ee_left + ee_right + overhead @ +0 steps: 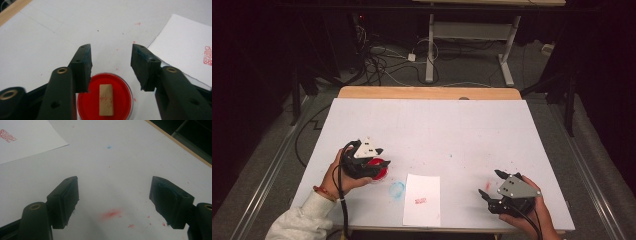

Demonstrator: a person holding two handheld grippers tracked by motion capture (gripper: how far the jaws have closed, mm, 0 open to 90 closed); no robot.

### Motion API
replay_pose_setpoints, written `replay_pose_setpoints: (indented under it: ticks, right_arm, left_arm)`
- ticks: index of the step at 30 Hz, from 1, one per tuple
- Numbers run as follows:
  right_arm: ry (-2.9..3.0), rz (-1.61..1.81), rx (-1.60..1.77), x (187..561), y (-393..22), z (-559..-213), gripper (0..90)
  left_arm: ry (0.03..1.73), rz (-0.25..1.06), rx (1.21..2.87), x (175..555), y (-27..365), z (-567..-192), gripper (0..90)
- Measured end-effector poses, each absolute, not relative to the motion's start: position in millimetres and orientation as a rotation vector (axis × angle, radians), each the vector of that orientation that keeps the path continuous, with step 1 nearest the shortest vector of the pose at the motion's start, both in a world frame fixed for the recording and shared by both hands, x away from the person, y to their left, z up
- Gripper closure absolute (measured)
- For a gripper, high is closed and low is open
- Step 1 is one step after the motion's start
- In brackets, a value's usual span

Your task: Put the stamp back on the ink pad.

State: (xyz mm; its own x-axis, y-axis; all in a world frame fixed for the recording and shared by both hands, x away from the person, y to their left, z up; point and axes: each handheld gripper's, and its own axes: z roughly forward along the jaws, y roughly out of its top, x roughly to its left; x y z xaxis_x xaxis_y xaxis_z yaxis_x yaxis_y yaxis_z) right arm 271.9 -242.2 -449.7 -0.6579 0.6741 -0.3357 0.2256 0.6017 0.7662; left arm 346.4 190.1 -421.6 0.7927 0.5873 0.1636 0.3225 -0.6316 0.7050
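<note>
Left gripper tilted down over stamp in ink pad, jaws apart, empty; right gripper low, jaws wide.

high: above, forward-down | gripper views: close, downward | shared: paper sheet

Overhead view of a white table with a wooden strip along its far edge. Near the left edge, the left gripper hangs over a round red ink pad. A blue smudge lies just beside the pad. A white paper sheet bearing a red stamp mark lies at the near edge. Toward the near right corner, the right gripper rests with jaws apart.
</note>
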Motion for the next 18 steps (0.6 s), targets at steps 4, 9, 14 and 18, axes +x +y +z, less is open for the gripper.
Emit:
replay_pose_setpoints:
  ticks: [4, 9, 14, 18]
  right_arm:
    - [2.208, 0.939, 0.707, 272, -242, -450, 23.7]
    - [2.209, 0.940, 0.707, 272, -242, -450, 23.7]
    - [2.210, 0.940, 0.707, 272, -242, -450, 23.7]
    - [2.213, 0.936, 0.704, 272, -242, -450, 23.8]
  left_arm:
    - [0.667, 0.533, 2.262, 344, 187, -422, 38.2]
    - [0.688, 0.520, 2.213, 345, 183, -425, 22.7]
    - [0.639, 0.546, 2.144, 340, 179, -425, 16.6]
    - [0.629, 0.557, 2.119, 340, 176, -428, 15.5]
